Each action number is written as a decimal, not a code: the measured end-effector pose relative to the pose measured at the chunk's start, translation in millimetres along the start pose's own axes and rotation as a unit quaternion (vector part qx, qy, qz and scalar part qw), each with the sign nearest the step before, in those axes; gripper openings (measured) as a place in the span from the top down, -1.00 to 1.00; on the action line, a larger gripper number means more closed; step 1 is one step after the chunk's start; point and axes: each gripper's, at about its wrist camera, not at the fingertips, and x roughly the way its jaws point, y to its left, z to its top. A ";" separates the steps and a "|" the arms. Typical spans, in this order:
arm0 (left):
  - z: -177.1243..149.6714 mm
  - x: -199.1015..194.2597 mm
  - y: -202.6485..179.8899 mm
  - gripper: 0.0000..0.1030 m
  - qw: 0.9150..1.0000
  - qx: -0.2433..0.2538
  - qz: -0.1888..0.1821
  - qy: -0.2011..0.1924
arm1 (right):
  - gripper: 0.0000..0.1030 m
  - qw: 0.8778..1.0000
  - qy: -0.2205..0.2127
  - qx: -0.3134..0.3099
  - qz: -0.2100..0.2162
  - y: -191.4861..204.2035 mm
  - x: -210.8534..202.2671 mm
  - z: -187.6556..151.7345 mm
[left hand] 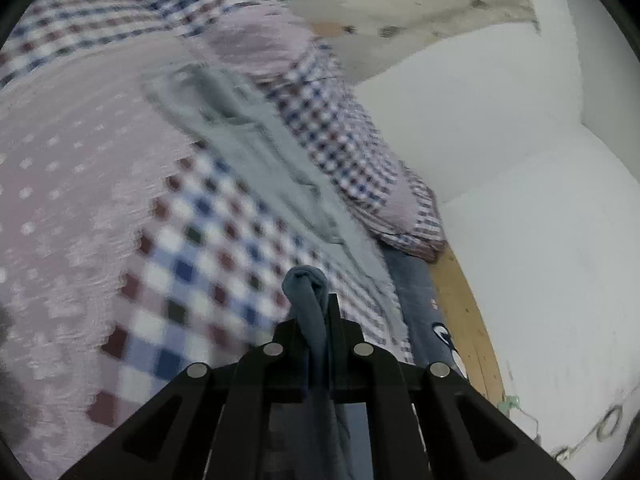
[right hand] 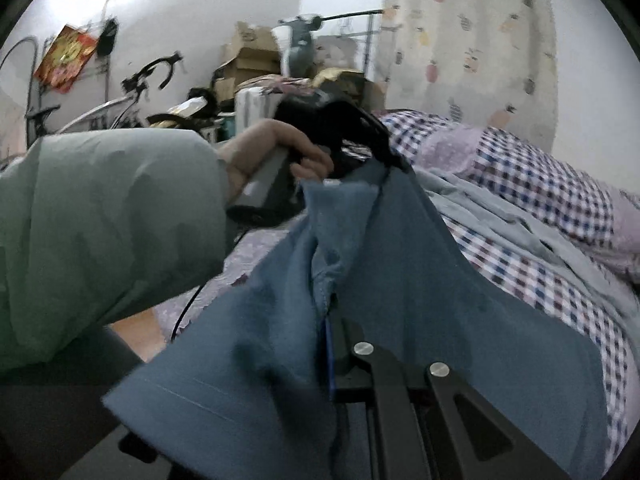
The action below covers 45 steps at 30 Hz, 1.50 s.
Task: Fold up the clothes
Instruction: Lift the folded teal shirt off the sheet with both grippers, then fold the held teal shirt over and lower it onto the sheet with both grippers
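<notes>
Nearest our left wrist camera, the left gripper (left hand: pixel 316 304) is clenched on a bunched fold of the blue garment (left hand: pixel 308 284), which pokes up between its fingers. From the right wrist view, we see the right gripper (right hand: pixel 334 312) likewise clenched on this garment's edge, its tips hidden under the cloth. Blue fabric spans between both grippers, raised above the checked bedspread (right hand: pixel 532 256). Beyond it, our left hand (right hand: pixel 276 152), in a pale green sleeve (right hand: pixel 112 216), holds the other gripper. A light grey garment (left hand: pixel 248 136) lies farther back on the bedspread, near the white wall (left hand: pixel 520 160).
</notes>
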 end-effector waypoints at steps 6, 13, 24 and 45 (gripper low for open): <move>-9.6 45.8 -62.5 0.92 0.999 0.022 -0.025 0.019 | 0.90 0.997 -0.002 0.065 -0.045 -48.8 -43.9 -14.6; -49.9 137.9 -147.3 0.92 0.995 0.056 -0.028 0.080 | 0.91 0.979 0.008 0.162 -0.122 -118.3 -98.0 -54.9; -134.0 333.4 -209.9 0.92 0.976 0.094 0.066 0.187 | 0.92 0.935 0.036 0.300 -0.186 -211.5 -156.6 -136.0; -70.3 250.5 -138.8 -0.51 0.980 0.130 0.143 0.039 | 0.26 0.822 0.064 0.459 -0.332 -337.6 -252.4 -224.9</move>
